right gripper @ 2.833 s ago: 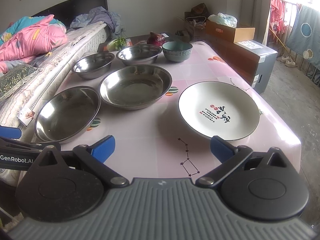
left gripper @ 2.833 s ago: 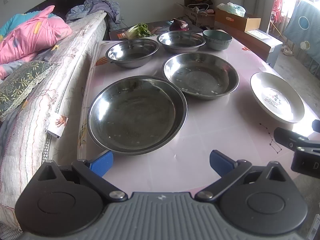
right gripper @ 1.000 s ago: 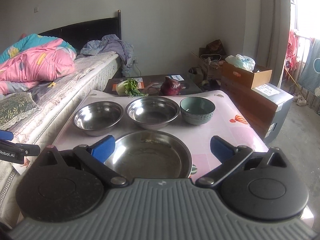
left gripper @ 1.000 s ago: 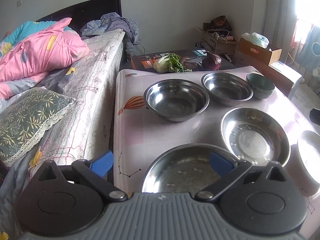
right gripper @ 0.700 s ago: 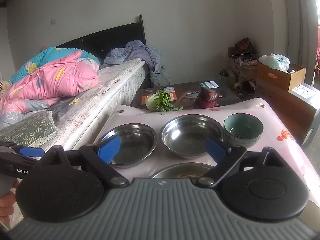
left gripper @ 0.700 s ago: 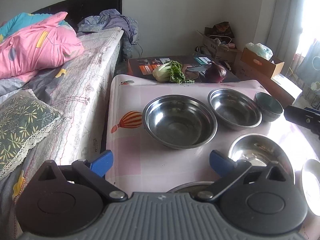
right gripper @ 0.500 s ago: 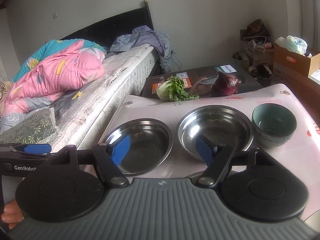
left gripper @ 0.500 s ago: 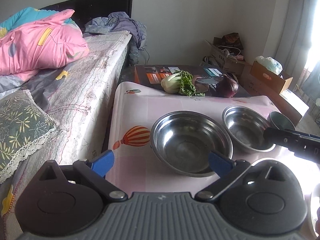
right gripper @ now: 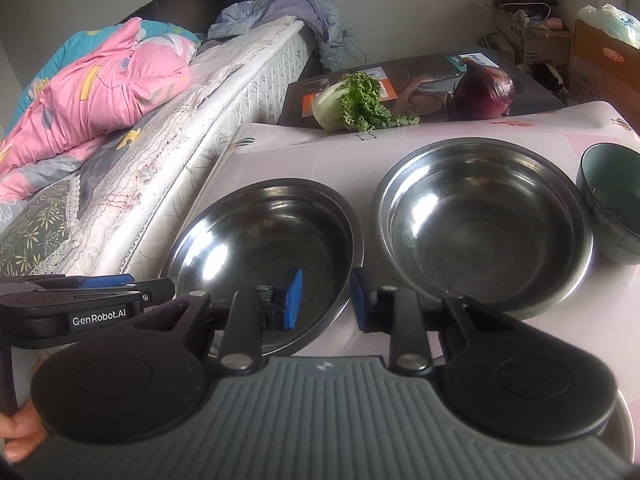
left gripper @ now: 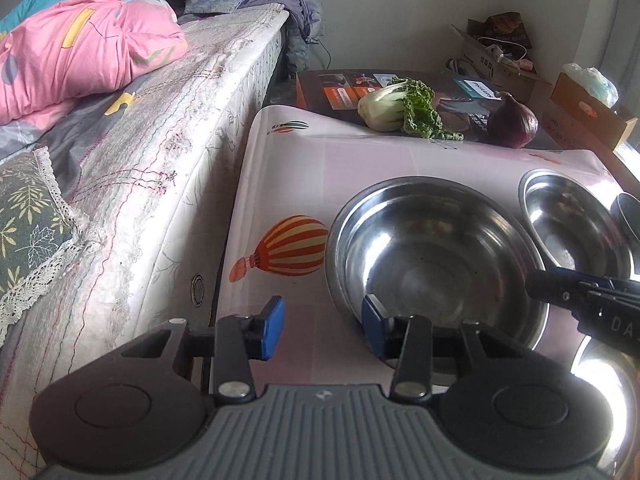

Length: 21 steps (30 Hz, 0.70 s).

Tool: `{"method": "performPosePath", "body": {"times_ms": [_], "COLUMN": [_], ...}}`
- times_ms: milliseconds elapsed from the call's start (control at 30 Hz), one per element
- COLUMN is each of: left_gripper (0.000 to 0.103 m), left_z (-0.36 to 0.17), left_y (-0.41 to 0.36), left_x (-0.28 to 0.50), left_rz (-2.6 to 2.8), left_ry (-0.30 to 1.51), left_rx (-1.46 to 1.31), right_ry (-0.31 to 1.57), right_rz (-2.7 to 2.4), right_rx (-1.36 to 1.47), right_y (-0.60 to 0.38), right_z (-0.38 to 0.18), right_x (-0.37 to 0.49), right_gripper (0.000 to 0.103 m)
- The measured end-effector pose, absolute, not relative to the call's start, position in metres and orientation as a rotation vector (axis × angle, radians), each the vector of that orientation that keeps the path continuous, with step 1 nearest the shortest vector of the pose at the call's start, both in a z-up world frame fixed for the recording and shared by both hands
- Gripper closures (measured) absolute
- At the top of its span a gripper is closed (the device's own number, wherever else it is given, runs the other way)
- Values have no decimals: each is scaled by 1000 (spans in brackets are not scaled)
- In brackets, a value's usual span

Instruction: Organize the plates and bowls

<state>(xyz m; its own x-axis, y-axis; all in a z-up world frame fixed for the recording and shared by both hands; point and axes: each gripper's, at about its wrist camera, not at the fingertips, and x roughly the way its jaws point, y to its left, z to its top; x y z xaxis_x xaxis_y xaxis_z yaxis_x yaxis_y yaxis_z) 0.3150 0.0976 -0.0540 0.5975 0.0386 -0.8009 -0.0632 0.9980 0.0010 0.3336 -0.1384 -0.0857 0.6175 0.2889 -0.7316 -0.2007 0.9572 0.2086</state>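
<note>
A steel bowl (left gripper: 436,256) (right gripper: 264,236) stands at the table's far left. My left gripper (left gripper: 323,328) straddles its near-left rim, one pad inside and one outside, and its jaws are closing. My right gripper (right gripper: 326,300) straddles the same bowl's near-right rim with its jaws closing too. A gap still shows on both, and no pad presses the rim. Each gripper appears in the other's view: right gripper (left gripper: 540,286), left gripper (right gripper: 152,286). A second steel bowl (right gripper: 480,224) (left gripper: 568,224) and a teal ceramic bowl (right gripper: 612,208) stand to the right.
A mattress (left gripper: 160,168) with a pink quilt (left gripper: 88,40) runs along the table's left edge. Behind the bowls a printed box (right gripper: 420,76) carries a cabbage (right gripper: 348,104) and a red onion (right gripper: 488,88). Cardboard boxes (right gripper: 600,52) sit far right. Another steel dish (left gripper: 600,400) lies near right.
Both grippers have moved forward and down over the near dishes to the far-left steel bowl. Their jaws have narrowed from wide open to a small gap around its rim.
</note>
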Motion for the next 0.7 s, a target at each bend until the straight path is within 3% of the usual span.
{"method": "performPosePath", "body": {"times_ms": [100,167,567,633,700], "left_gripper": [85,88,85,82,67], "left_z": [-54,-54,-52,-50,-50], "left_y": [97,96,97,99,99], "left_x": [315,315,293,293,295], "left_rz": [49,50,23,24,39], "left_ry": [935,941,971,973,978], "left_rx": [-40,-41,-35,-33,-23], "right_ry": [859,867,930,951,953], "right_rz": [294,300,297,304,303], "right_rx": [99,105,119,115,104], "right_y": [-137,-137,-135,-133,-131], "right_z": [-87,-87,-95,-99,-102], "right_x": [336,337,342,343,341], "right_gripper": [88,91,88,88,90]}}
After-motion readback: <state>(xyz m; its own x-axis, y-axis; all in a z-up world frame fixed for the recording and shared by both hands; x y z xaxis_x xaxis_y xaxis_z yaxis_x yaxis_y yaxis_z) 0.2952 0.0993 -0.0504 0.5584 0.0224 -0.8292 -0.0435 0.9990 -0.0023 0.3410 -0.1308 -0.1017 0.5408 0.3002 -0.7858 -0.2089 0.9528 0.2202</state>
